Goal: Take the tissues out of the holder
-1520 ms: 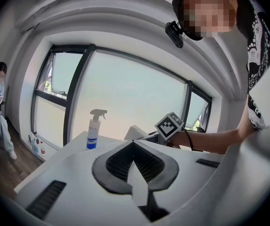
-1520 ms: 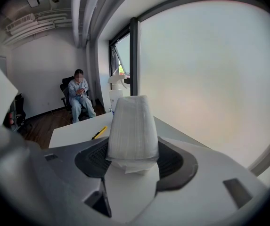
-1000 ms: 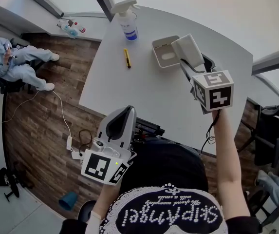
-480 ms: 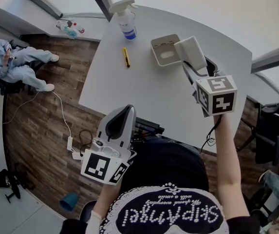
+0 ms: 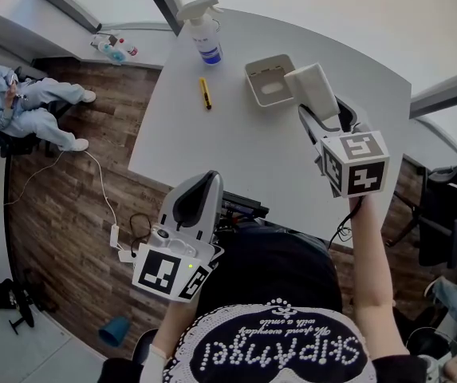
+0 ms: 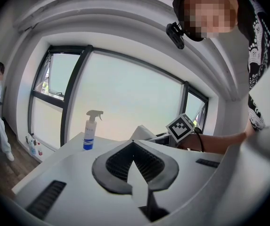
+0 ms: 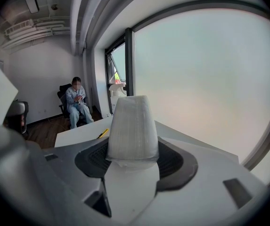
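Note:
The beige tissue holder (image 5: pixel 253 75) lies open on the white table (image 5: pixel 236 154), with no tissues showing in it. My right gripper (image 5: pixel 317 112) is shut on a white pack of tissues (image 5: pixel 314 88) and holds it in the air just right of the holder. In the right gripper view the pack (image 7: pixel 131 126) stands up between the pads of the right gripper (image 7: pixel 132 157). My left gripper (image 5: pixel 195 191) hangs low by the table's near edge. Its left gripper (image 6: pixel 134 145) tips meet with nothing between them.
A spray bottle (image 5: pixel 206 34) stands at the table's far left end and a yellow pen (image 5: pixel 205 92) lies near it. A person (image 5: pixel 17 106) sits on a chair on the wooden floor at the left. A cable (image 5: pixel 104 186) runs across that floor.
My right gripper has carried the tissue pack a little further right of the holder and toward me. The left gripper has stayed where it was.

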Demonstrator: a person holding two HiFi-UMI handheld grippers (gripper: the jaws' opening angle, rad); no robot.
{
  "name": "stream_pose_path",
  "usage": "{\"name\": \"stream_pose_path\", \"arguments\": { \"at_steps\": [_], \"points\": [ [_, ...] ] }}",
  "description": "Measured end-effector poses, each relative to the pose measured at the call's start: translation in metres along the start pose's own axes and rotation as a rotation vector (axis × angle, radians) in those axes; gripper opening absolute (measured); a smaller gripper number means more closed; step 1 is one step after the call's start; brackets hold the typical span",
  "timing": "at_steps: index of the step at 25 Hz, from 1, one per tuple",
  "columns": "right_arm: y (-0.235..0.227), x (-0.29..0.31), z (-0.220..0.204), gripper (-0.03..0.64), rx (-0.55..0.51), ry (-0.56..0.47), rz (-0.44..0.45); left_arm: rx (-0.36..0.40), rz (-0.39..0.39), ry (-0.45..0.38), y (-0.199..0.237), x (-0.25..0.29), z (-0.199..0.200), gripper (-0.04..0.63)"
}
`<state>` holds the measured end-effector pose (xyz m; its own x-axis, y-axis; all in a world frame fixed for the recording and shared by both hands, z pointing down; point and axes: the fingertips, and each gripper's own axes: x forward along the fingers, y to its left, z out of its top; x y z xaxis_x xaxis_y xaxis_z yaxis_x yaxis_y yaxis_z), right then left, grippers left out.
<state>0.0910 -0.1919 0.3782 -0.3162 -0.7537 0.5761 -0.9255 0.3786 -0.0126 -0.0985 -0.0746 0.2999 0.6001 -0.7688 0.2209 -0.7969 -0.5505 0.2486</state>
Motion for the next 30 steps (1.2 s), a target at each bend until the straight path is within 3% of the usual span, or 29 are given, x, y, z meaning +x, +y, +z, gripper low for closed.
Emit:
{"name": "stream_pose_path", "arguments": {
  "at_steps": [30],
  "points": [
    [0.004, -0.064, -0.018, 0.272, 0.107, -0.071, -0.03, 0.009, -0.015, -0.011, -0.011, -0.001, -0.001, 0.002]
  ]
}}
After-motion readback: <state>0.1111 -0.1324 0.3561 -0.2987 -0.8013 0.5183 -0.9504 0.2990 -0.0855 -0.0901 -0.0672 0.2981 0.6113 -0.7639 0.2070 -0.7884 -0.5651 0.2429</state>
